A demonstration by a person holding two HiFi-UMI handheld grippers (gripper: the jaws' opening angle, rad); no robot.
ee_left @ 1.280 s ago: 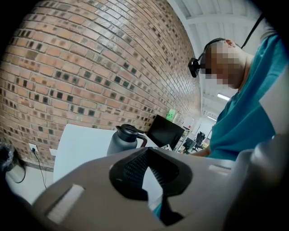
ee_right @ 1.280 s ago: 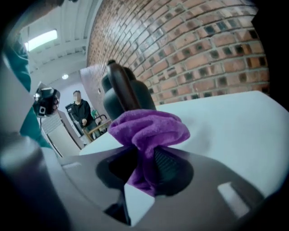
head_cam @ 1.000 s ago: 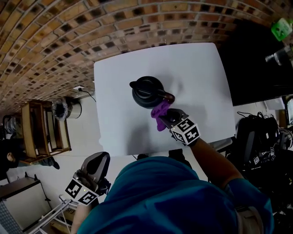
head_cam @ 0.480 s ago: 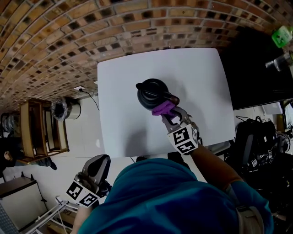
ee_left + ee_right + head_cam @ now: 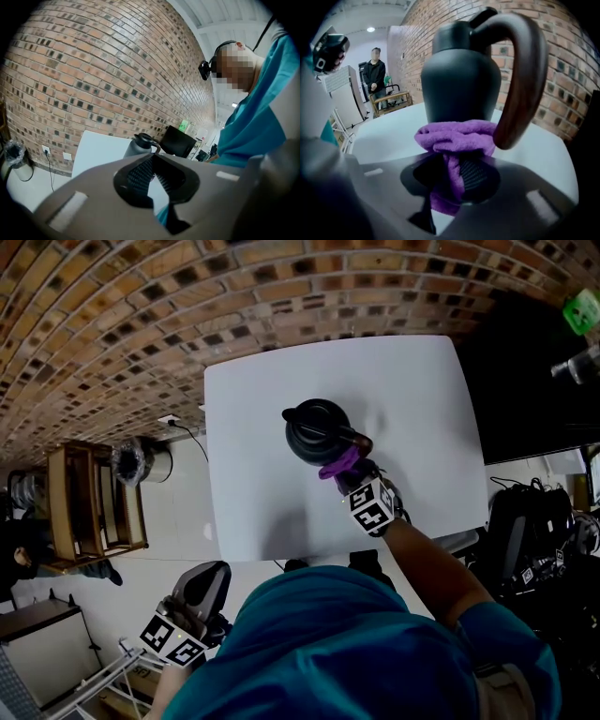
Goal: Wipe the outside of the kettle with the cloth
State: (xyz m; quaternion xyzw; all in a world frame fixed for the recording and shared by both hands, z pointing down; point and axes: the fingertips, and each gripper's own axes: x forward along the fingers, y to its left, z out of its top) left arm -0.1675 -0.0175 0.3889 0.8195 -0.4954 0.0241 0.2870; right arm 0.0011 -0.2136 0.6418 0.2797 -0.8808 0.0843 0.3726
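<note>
A dark kettle [image 5: 314, 430] with a brown curved handle [image 5: 361, 439] stands upright near the middle of the white table [image 5: 412, 381]. My right gripper [image 5: 354, 474] is shut on a purple cloth [image 5: 339, 463] and presses it against the kettle's near side, just under the handle. In the right gripper view the cloth [image 5: 457, 138] bunches between the jaws of that gripper [image 5: 452, 176], against the kettle body [image 5: 459, 84] and beside the handle [image 5: 525, 70]. My left gripper [image 5: 192, 606] hangs low off the table's near-left corner, shut and holding nothing; its view shows the kettle [image 5: 138, 145] far off.
A brick wall runs behind the table. A wooden rack [image 5: 94, 512] and a lined bin [image 5: 136, 462] stand on the floor at the left. A dark screen [image 5: 534, 381] and black gear [image 5: 525, 531] sit to the right. A person [image 5: 375, 75] stands far off.
My right gripper has carried the cloth from hanging loose beside the kettle's base to against its side under the handle. The left gripper has stayed put.
</note>
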